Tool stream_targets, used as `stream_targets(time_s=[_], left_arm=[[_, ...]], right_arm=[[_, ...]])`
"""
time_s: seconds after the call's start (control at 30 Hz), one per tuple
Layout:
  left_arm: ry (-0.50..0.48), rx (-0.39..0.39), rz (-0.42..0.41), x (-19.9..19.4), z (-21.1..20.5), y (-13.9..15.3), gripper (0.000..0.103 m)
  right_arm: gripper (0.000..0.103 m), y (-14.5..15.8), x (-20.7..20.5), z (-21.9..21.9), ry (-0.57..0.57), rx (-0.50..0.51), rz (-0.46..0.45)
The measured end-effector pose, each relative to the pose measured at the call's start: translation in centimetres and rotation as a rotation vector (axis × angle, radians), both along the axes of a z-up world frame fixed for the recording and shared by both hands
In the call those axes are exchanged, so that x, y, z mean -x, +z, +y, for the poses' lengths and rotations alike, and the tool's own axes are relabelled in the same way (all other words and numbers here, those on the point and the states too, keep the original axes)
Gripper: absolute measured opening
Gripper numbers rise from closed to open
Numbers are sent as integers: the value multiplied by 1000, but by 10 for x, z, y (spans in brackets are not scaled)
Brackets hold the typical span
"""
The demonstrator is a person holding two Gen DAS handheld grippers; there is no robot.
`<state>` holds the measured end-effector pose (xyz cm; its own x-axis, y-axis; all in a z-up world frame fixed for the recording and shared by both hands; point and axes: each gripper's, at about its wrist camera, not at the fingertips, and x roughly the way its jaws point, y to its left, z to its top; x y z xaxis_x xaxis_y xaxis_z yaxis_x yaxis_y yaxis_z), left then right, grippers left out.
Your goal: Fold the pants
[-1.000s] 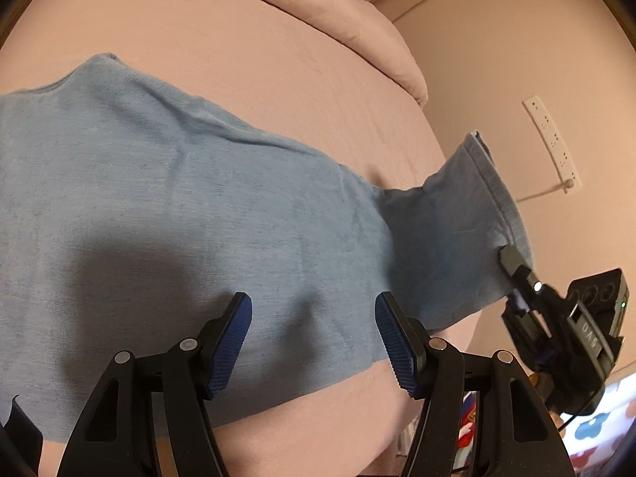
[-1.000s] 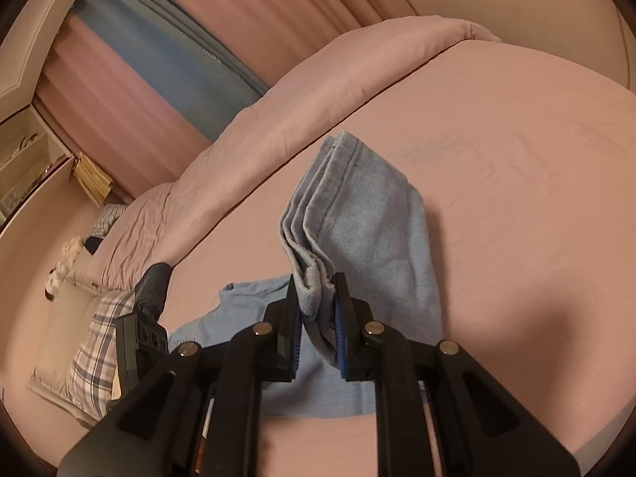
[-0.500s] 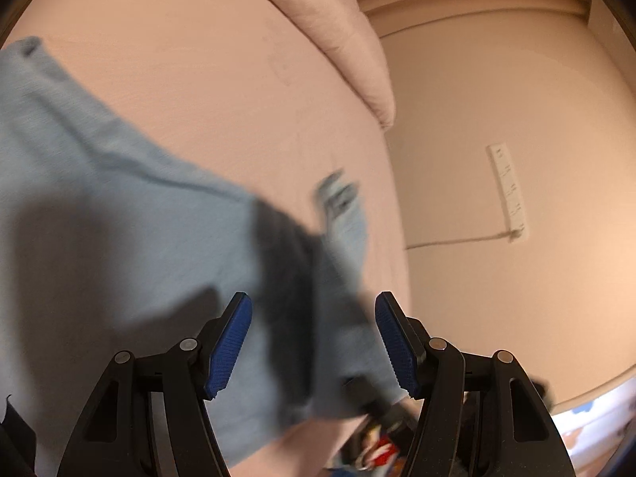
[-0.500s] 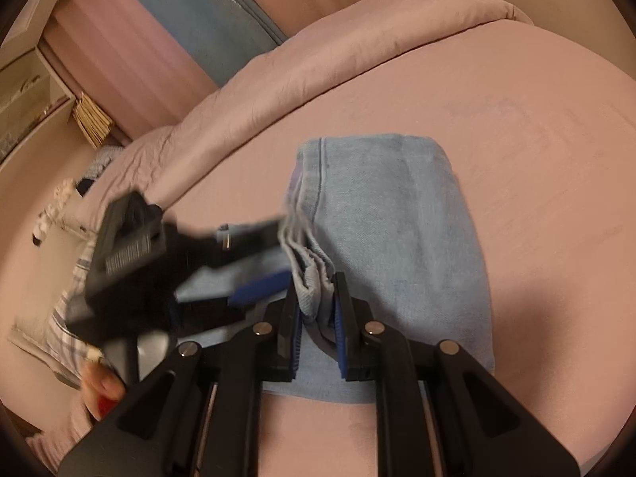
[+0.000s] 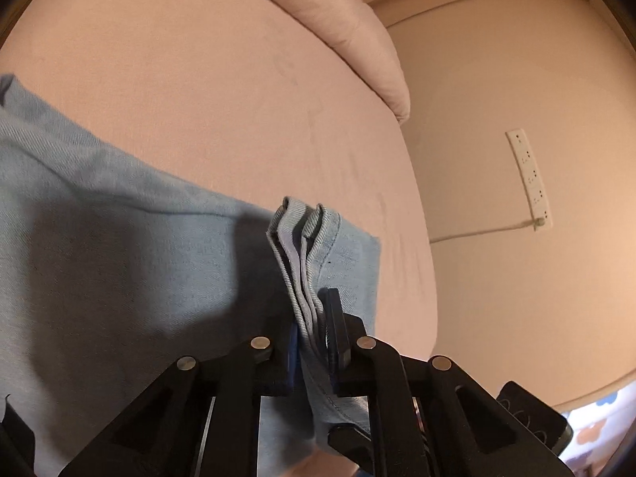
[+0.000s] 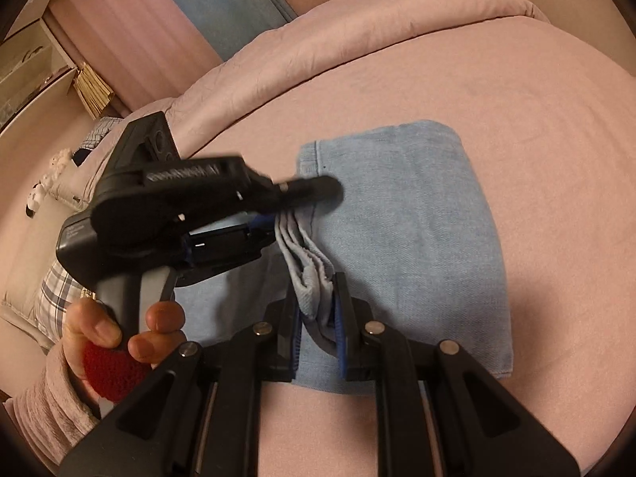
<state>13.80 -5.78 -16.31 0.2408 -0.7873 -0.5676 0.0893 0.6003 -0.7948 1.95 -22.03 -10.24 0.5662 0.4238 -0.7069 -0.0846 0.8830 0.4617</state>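
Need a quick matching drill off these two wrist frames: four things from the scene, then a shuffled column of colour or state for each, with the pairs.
Things:
1. left tool
2. pants
3. bedsheet
4. power strip

Colour or state:
A. light blue denim, partly folded on the bed
B. white, against the wall
C. clamped on the stacked hem layers
D. pink, spread under the fabric

Pairs: 1-C, 2-A, 3-D, 4-B

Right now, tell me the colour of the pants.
Light blue denim pants, shown best in the right wrist view, lying on the pink bed.
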Motion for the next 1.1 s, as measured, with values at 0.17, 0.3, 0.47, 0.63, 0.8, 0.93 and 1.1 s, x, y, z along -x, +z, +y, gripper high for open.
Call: stream_targets(time_s=[0.17, 0.3, 0.47, 0.63, 0.8, 0.93, 1.1], left_arm=[[-5, -21, -94, 11, 17, 18, 6], [20, -37, -132, 14, 37, 26, 6], [67, -92, -111, 17, 65, 13, 6], [110, -102, -67, 17, 85, -3, 6], [125, -118, -62, 16, 90, -6, 6], [126, -126, -68, 17, 87, -5, 6], [134, -134, -73, 16, 87, -3, 6]], right_arm=[[15, 5, 3, 8, 18, -3, -27], [15, 15, 7, 30, 72, 35, -82], [15, 6, 3, 63, 140, 63, -92], [15, -9, -4, 87, 198, 71, -65], [15, -15, -9, 102, 225, 95, -55], [15, -16, -13, 108, 234, 107, -53], [15, -18, -12, 106, 244, 110, -53]])
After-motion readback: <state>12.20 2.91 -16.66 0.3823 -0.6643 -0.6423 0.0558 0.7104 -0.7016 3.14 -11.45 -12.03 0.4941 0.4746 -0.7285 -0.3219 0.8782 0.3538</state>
